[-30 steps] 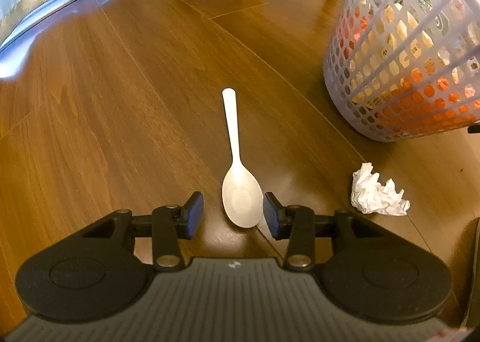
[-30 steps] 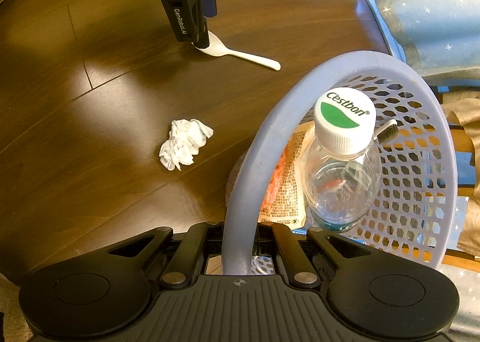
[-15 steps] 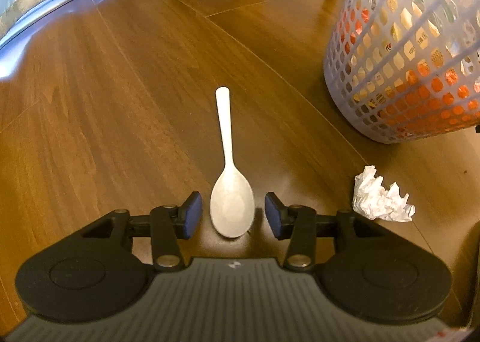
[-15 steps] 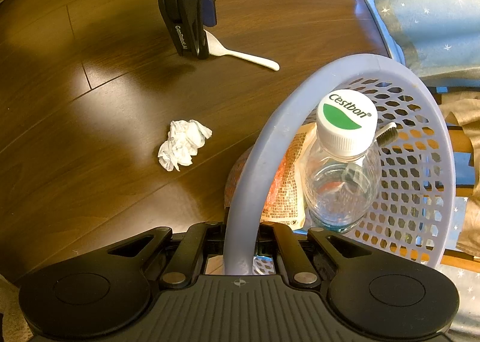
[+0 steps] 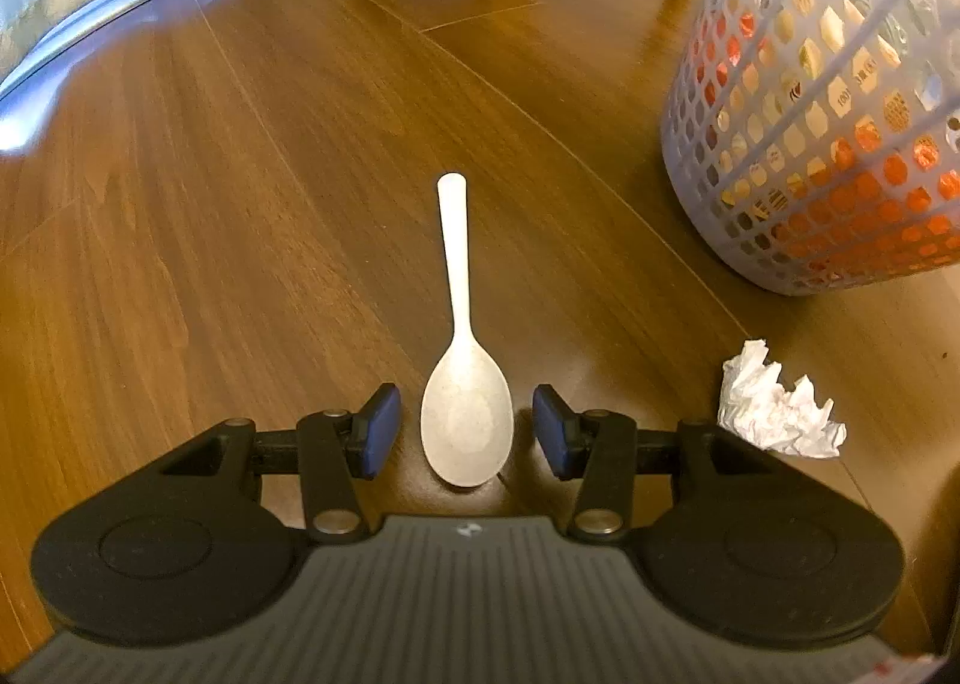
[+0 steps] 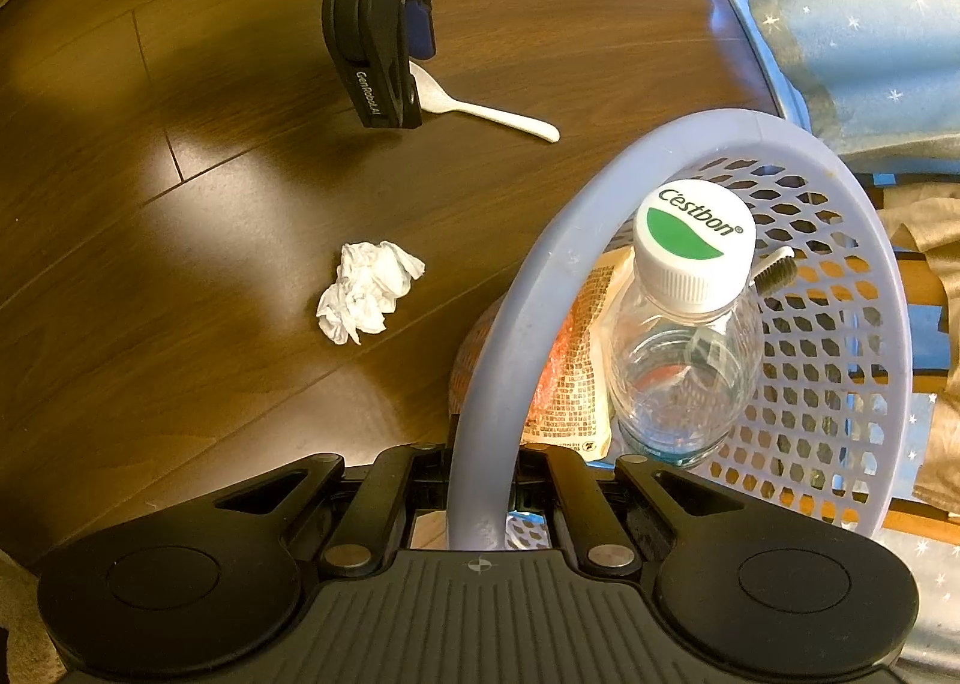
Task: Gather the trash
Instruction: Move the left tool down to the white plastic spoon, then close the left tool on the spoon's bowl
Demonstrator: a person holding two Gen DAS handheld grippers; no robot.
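Left claw (image 5: 462,432) open astride spoon (image 5: 465,420); right claw (image 6: 480,480) clamps basket (image 6: 540,288) rim.

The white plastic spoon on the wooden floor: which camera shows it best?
The left wrist view. There the white plastic spoon lies whole and unobstructed, its bowl between the open fingers of the left claw. In the right wrist view the spoon is small and far off, and the left claw covers part of its bowl.

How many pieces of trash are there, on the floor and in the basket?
On the floor:
spoon: 1
crumpled tissue: 1
In the basket:
water bottle: 1
snack wrapper: 1
toothbrush: 1
Total: 5
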